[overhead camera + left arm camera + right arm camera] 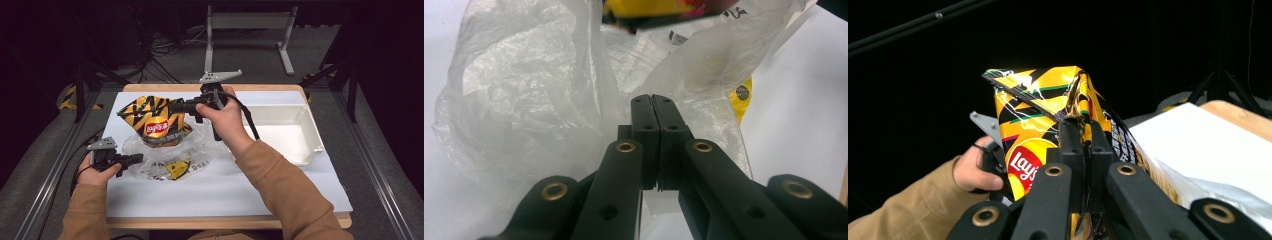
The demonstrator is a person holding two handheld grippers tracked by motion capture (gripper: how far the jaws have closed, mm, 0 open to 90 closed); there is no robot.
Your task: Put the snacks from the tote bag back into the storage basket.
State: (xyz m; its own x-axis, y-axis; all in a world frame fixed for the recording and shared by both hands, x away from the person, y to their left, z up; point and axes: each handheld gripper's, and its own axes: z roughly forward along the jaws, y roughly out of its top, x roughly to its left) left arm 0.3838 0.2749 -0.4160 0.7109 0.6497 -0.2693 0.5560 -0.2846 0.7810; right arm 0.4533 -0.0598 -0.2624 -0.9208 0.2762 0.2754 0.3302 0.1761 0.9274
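Chip bag (157,122) lower half veiled by plastic bag (165,155), top pinched in right gripper (176,107)

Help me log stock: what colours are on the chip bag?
Yellow with black stripes and a red logo on the chip bag; clearest in the right gripper view.

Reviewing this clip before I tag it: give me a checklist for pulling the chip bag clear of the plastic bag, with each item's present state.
1. Right gripper shut on yellow-and-black foil chip bag: ok.
2. Left gripper shut on crinkled clear plastic bag: ok.
3. Chip bag fully out of plastic bag: not ok, its lower part sits inside.
4. White plastic bin has free room: ok.
5. Left grip firm enough to hold the plastic down: cannot tell.
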